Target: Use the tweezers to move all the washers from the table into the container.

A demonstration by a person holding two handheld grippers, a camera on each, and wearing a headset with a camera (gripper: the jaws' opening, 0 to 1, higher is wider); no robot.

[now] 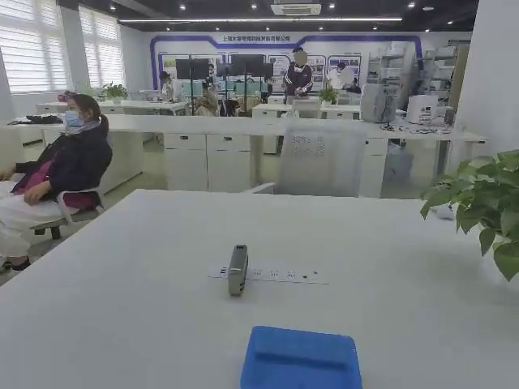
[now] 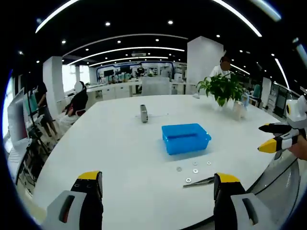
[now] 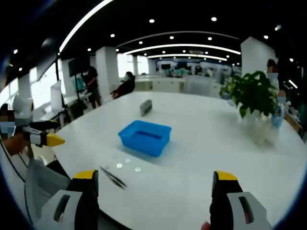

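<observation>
A blue plastic container (image 1: 300,359) (image 2: 185,137) (image 3: 145,136) sits on the white table (image 1: 130,292). Several small metal washers (image 2: 194,170) (image 3: 126,164) lie on the table just in front of it. Dark tweezers (image 2: 198,181) (image 3: 113,177) lie beside the washers, near the table edge. My left gripper (image 2: 158,191) is open, held back from the table with nothing between its jaws. My right gripper (image 3: 154,191) is open too, also empty and short of the table. The right gripper's yellow tips (image 2: 274,142) show at the right of the left gripper view, the left gripper's tip (image 3: 50,140) at the left of the right gripper view.
A small grey device (image 1: 237,269) (image 2: 144,113) (image 3: 146,107) stands upright mid-table on a white strip. A potted plant (image 1: 486,207) (image 2: 221,88) (image 3: 250,96) stands at the table's far right. A person (image 1: 57,174) sits at the left; an office chair (image 1: 320,158) stands behind the table.
</observation>
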